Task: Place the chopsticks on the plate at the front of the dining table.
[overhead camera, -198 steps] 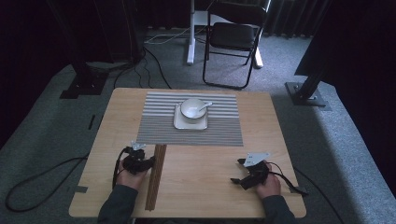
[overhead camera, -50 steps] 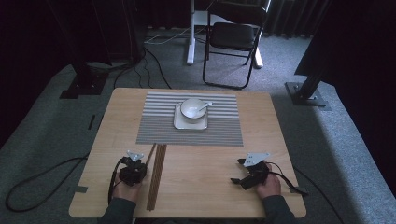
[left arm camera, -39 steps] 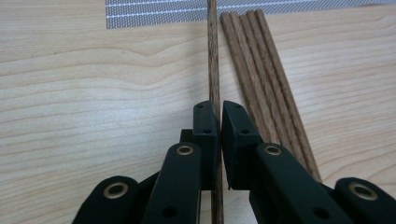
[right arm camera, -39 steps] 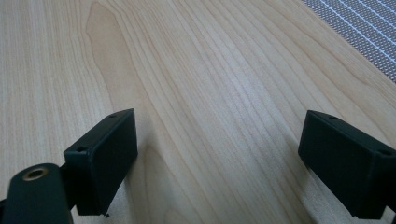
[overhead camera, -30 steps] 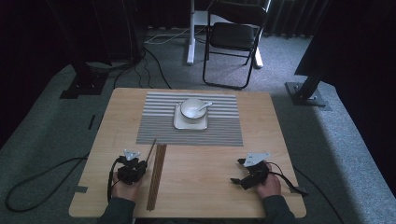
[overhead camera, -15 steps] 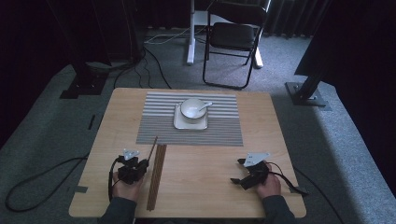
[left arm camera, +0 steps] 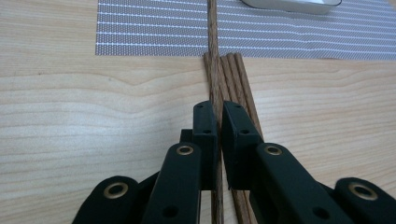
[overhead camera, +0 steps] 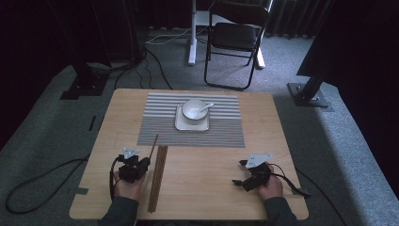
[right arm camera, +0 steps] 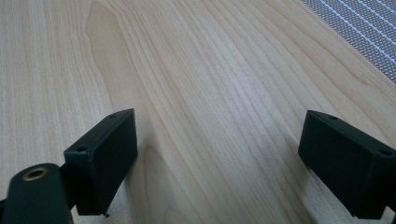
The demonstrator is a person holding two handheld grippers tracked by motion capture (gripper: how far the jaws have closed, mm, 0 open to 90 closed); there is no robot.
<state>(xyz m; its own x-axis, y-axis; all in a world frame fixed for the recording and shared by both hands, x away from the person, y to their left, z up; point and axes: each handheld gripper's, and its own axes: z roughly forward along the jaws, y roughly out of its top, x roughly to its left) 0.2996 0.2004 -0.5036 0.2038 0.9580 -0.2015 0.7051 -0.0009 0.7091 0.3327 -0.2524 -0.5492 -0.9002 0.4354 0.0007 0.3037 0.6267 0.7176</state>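
A: High view: at the near end of the table (overhead camera: pixel 282 141), the left gripper (overhead camera: pixel 141 164) pinches one chopstick (overhead camera: pixel 153 147), its tip slanting up and away from the fingers toward the striped mat (overhead camera: pixel 226 132). Where are the others?

B: The rest of the chopsticks (overhead camera: pixel 157 181) lie flat in a bundle just beside that gripper, on its inner side, running from the mat's near edge back toward the person. The right gripper (overhead camera: pixel 239 175) rests well apart from them, its jaws spread over bare wood.

A: And beyond the fingers?

B: A bowl (overhead camera: pixel 194 109) with a spoon (overhead camera: pixel 206 106) sits on a white plate (overhead camera: pixel 179 123) in the middle of the mat, well ahead of both grippers.

A: Left gripper view: the fingers (left arm camera: pixel 205 135) are pressed onto the chopstick (left arm camera: pixel 214 56), which runs straight out between them and over the mat (left arm camera: pixel 140 32).

B: The bundle (left arm camera: pixel 236 79) lies on the wood under and just right of the fingers, its ends touching the mat's edge. The plate (left arm camera: pixel 289 4) edges in at the far top.

A: Right gripper view?

B: Fingers (right arm camera: pixel 105 154) wide apart, nothing between them, bare table (right arm camera: pixel 210 93) beneath. A corner of the mat (right arm camera: pixel 364 32) shows ahead on the right.
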